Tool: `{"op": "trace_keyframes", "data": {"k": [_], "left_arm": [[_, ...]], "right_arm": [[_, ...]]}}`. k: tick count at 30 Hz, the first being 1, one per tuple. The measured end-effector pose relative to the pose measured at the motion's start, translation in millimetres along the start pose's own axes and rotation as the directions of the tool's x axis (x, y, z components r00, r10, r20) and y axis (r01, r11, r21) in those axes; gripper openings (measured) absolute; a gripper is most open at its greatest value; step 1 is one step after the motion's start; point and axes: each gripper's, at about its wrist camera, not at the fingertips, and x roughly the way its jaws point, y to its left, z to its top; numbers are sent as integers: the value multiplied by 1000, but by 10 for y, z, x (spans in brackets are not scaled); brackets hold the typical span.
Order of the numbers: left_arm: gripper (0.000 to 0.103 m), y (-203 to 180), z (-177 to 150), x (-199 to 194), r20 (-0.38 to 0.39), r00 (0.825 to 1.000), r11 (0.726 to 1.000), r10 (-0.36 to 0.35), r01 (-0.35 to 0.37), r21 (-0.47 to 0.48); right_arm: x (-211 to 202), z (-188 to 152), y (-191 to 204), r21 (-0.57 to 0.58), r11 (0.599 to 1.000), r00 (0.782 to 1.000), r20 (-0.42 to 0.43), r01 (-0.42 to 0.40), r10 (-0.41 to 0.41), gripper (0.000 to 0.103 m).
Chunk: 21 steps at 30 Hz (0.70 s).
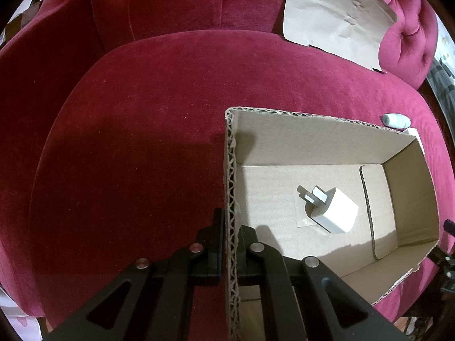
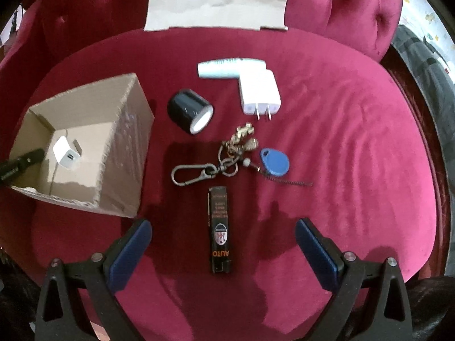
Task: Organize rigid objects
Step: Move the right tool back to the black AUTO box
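A cardboard box (image 1: 312, 139) sits on the red velvet seat; it also shows in the right wrist view (image 2: 125, 153). A white cube charger (image 1: 335, 210) lies inside it (image 2: 66, 153). My left gripper (image 1: 229, 236) is shut on the box's left wall. My right gripper (image 2: 223, 238) is open above a black rectangular lighter (image 2: 219, 230), one finger on each side. Beyond it lie a keychain (image 2: 224, 159) with a blue fob (image 2: 274, 161), a black cylinder (image 2: 189, 110), a white flat charger (image 2: 260, 92) and a white tube (image 2: 227, 67).
A sheet of brown paper (image 2: 216, 0) leans on the tufted backrest (image 2: 355, 8), also seen in the left wrist view (image 1: 335, 14). The white tube (image 1: 395, 120) lies beyond the box's far wall.
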Motion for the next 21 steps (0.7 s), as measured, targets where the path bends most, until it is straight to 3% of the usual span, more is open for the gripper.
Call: {"op": "trace_keyframes", "data": {"k": [14, 21], "left_arm": [[4, -10, -14, -4, 4, 1000, 1000, 5, -5, 6], [4, -7, -22, -12, 6, 1000, 1000, 6, -6, 9]], "right_arm": [[457, -118, 8, 27, 999, 995, -92, -45, 47, 103], [532, -159, 59, 24, 998, 995, -85, -55, 57, 103]]}}
